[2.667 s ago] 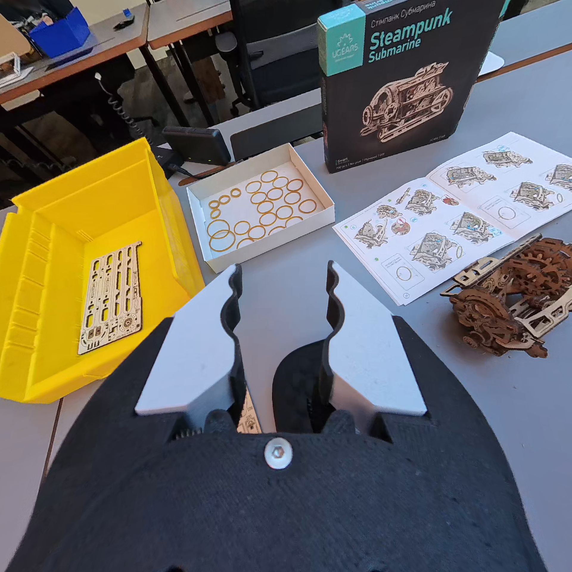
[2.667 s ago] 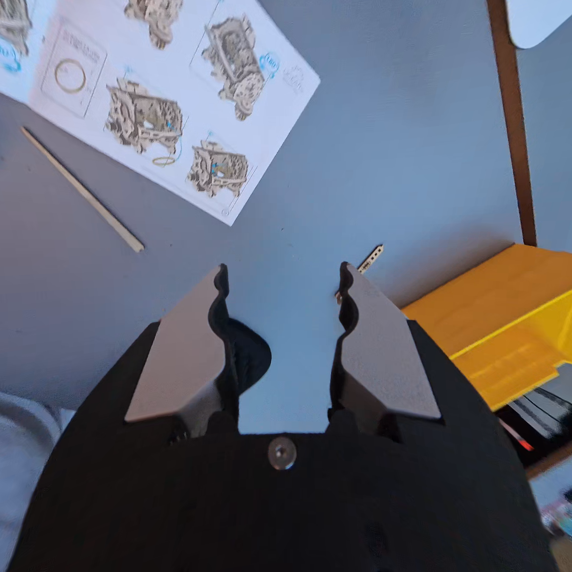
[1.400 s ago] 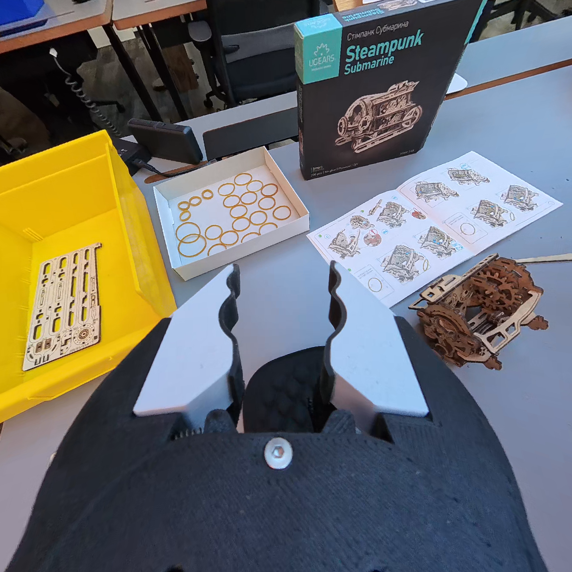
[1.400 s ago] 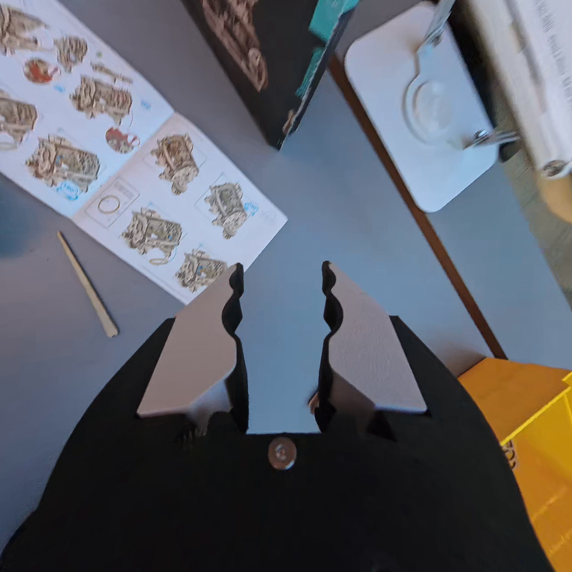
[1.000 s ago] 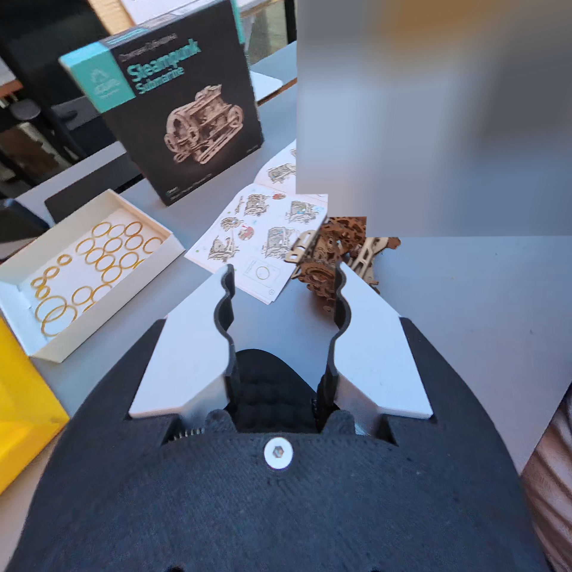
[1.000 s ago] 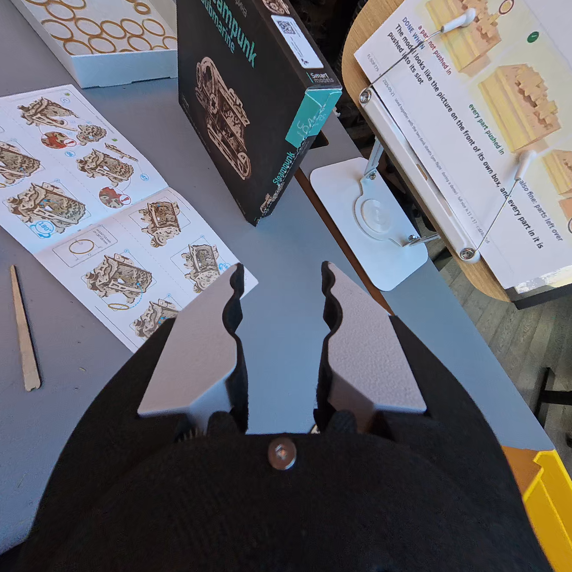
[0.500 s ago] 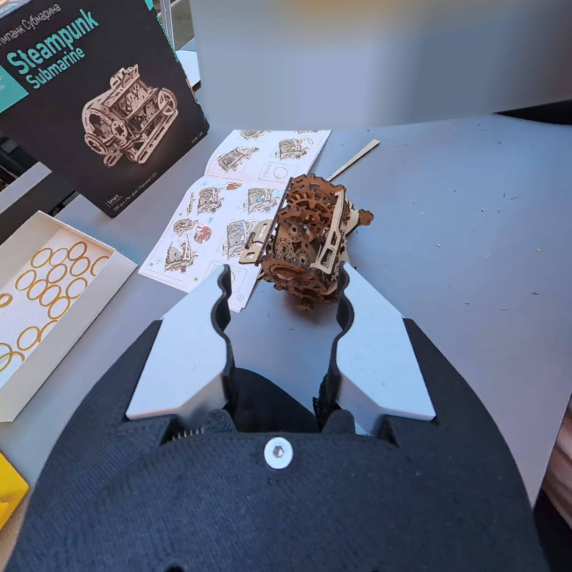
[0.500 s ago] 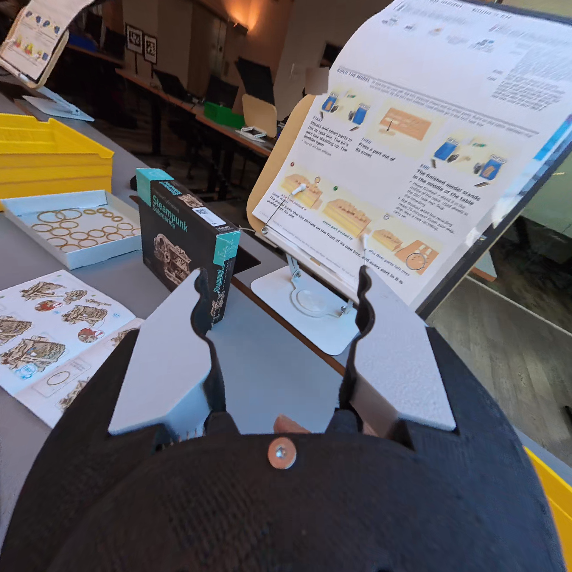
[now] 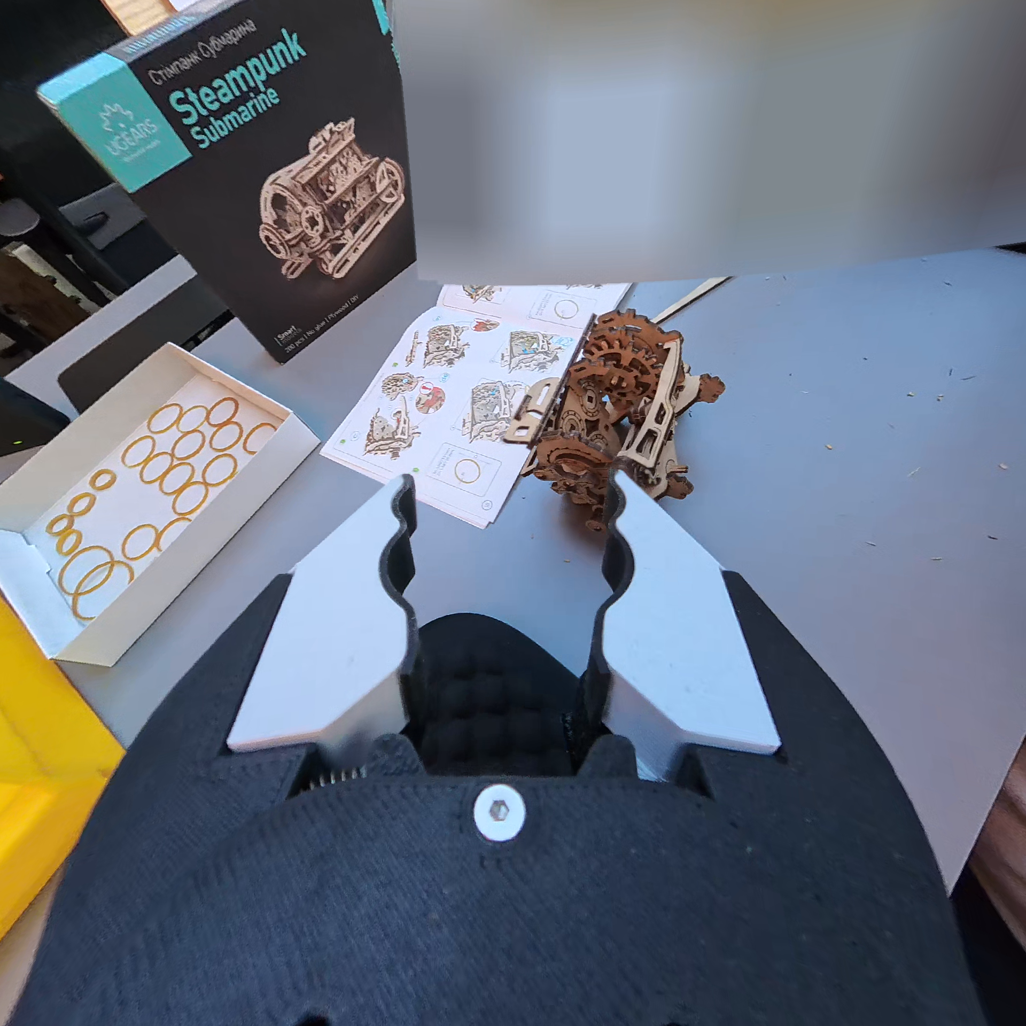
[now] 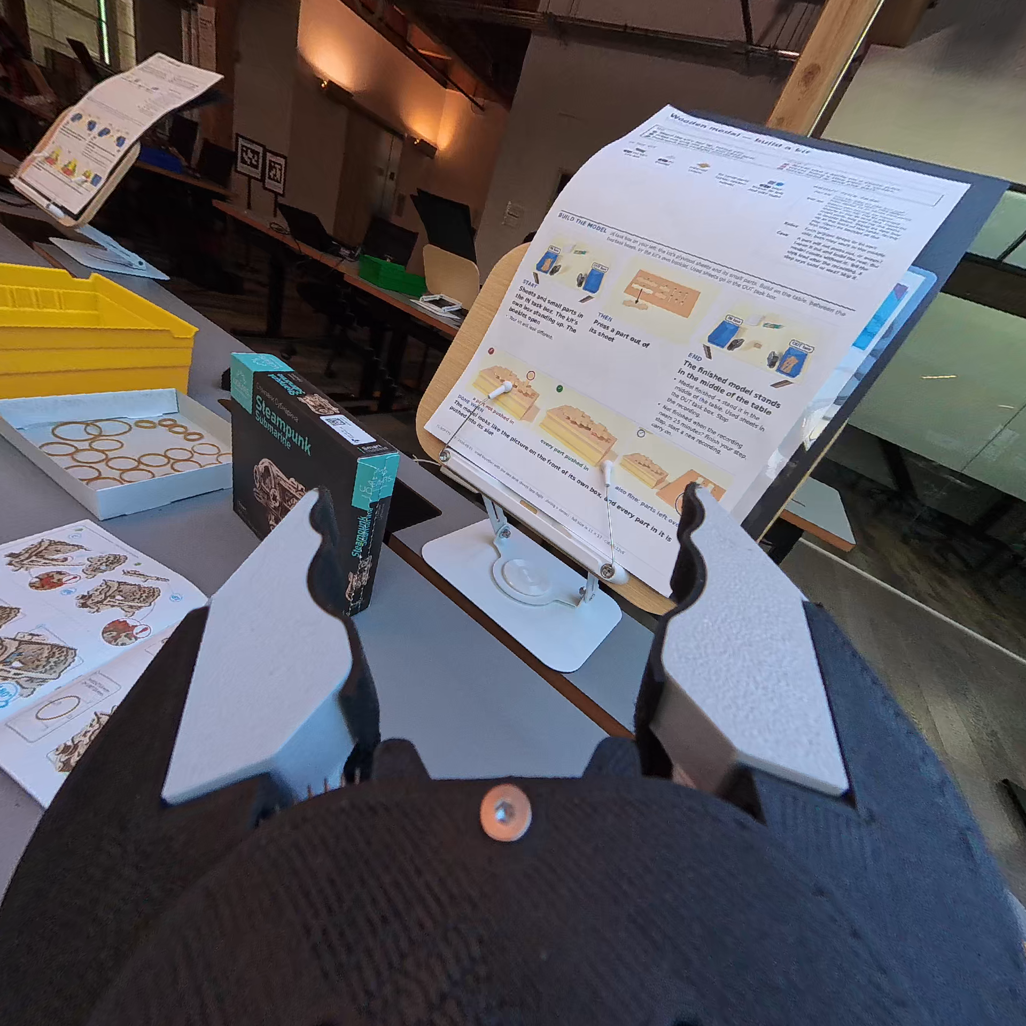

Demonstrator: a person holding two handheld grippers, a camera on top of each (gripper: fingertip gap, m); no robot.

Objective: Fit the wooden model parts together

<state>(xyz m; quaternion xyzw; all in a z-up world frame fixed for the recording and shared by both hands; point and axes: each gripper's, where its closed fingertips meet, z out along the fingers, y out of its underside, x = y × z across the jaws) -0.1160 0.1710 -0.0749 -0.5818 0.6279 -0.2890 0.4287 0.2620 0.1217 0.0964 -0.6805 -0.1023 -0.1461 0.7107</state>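
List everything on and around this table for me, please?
model: one, brown wood, on the table right of the booklet
booklet: one, white, open, mid-table
box: one, black and teal, upright behind the booklet
tray: one, white, left, holding tan rings
bins: stacked, yellow, far left
stick: one, pale, behind the model
stand: one, white, holding a printed sheet
table: grey
left tool: open, empty
right tool: open, empty

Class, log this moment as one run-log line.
left gripper: open, empty, facing wooden model | right gripper: open, empty, facing sheet stand | model: on table, beside booklet
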